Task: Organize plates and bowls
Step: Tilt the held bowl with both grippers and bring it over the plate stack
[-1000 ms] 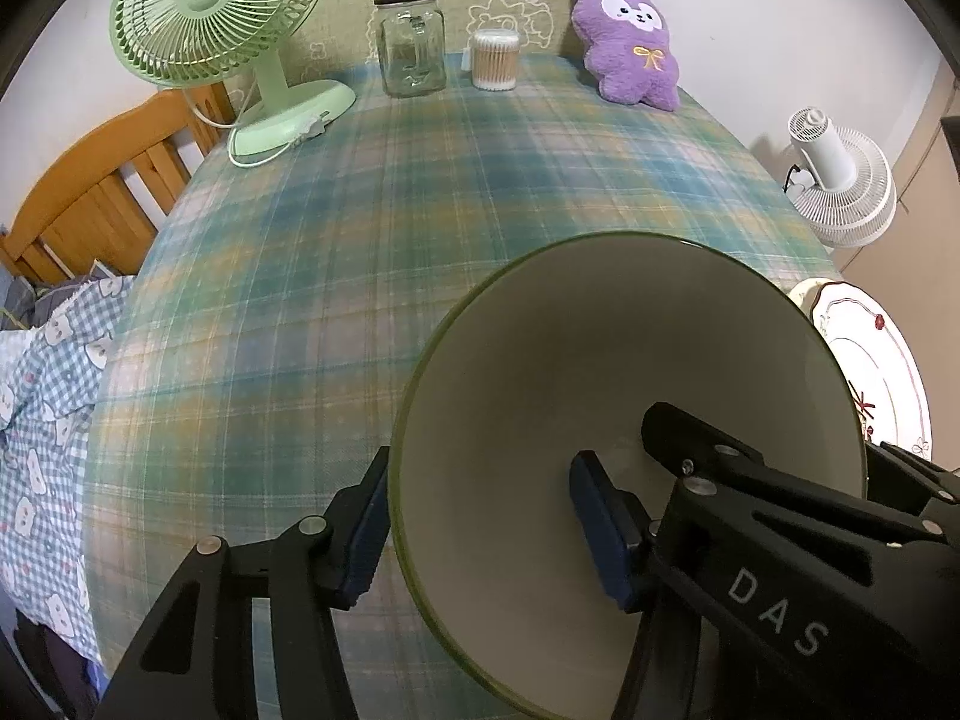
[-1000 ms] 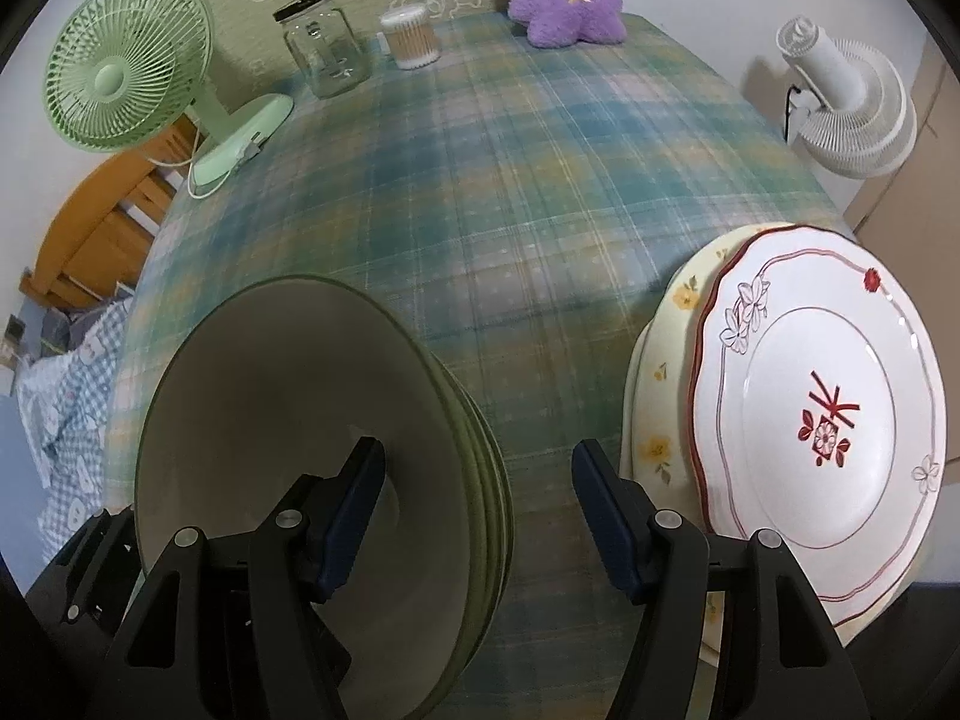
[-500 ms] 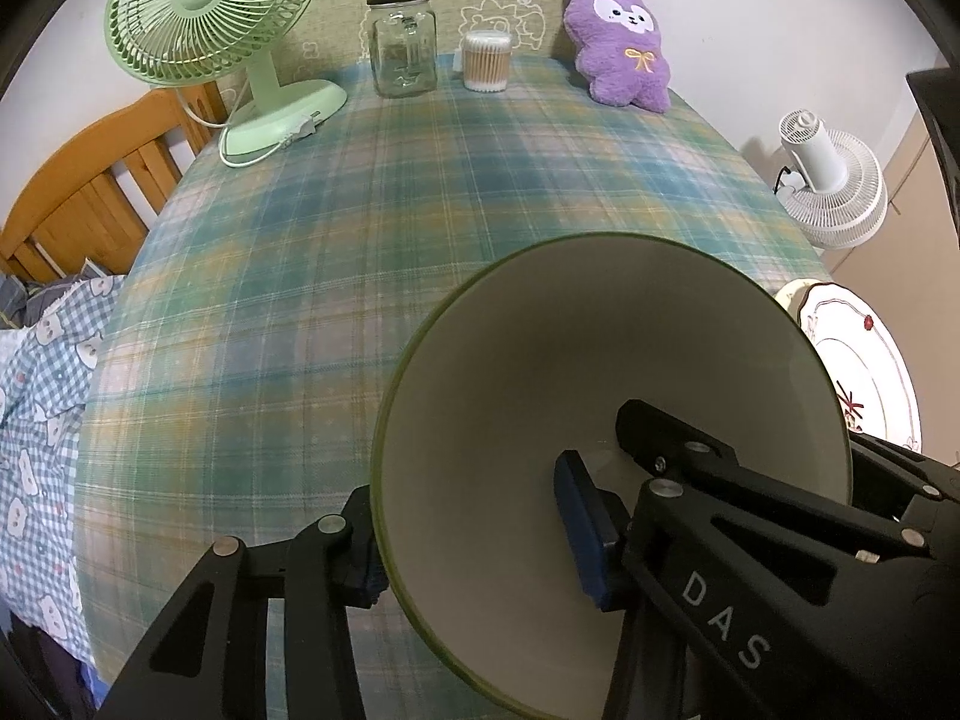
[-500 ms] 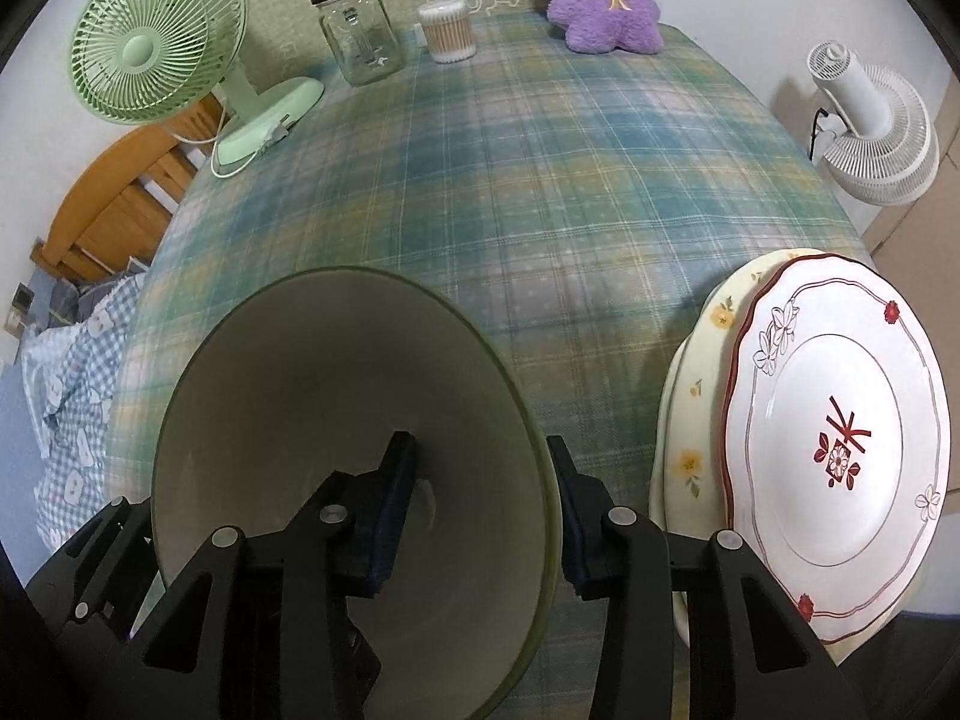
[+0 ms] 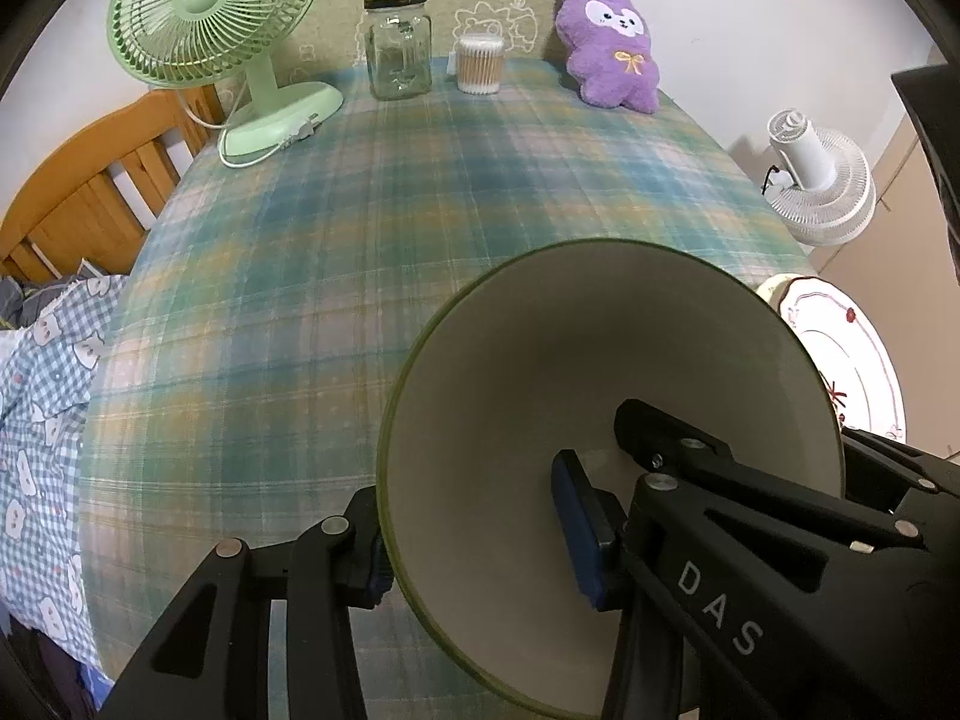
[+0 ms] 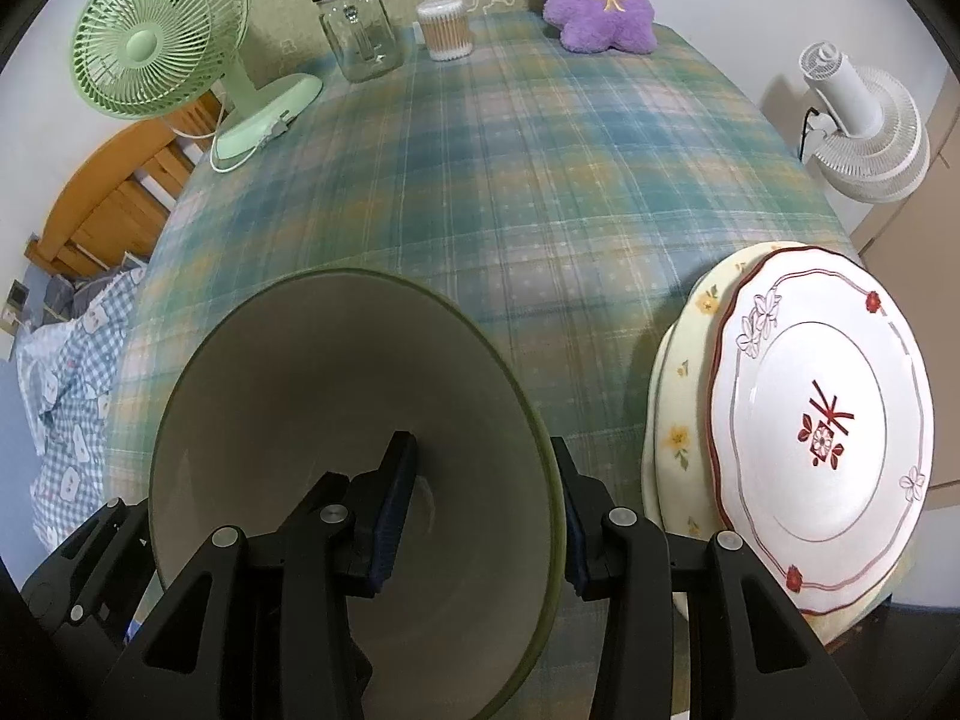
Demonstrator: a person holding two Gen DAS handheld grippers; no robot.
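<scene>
A wide green-rimmed bowl (image 5: 600,384) with a cream inside is held over the near part of the plaid table. My left gripper (image 5: 480,534) is shut on its left wall, one finger inside and one outside. My right gripper (image 6: 480,516) is shut on the bowl's (image 6: 336,396) right wall the same way. A white plate with red trim (image 6: 840,420) lies on a cream flowered plate (image 6: 678,438) at the table's right edge; the white plate also shows in the left wrist view (image 5: 852,354).
At the back of the table (image 6: 540,150) stand a green desk fan (image 6: 156,42), a glass jar (image 6: 360,30), a cotton swab cup (image 6: 444,30) and a purple plush toy (image 6: 594,0). A white fan (image 6: 864,126) stands off the right edge. A wooden chair (image 5: 90,186) is at the left.
My right gripper has moved left and closed on the bowl's right wall. The bowl has risen off the green stack it sat on, and both views have pulled back.
</scene>
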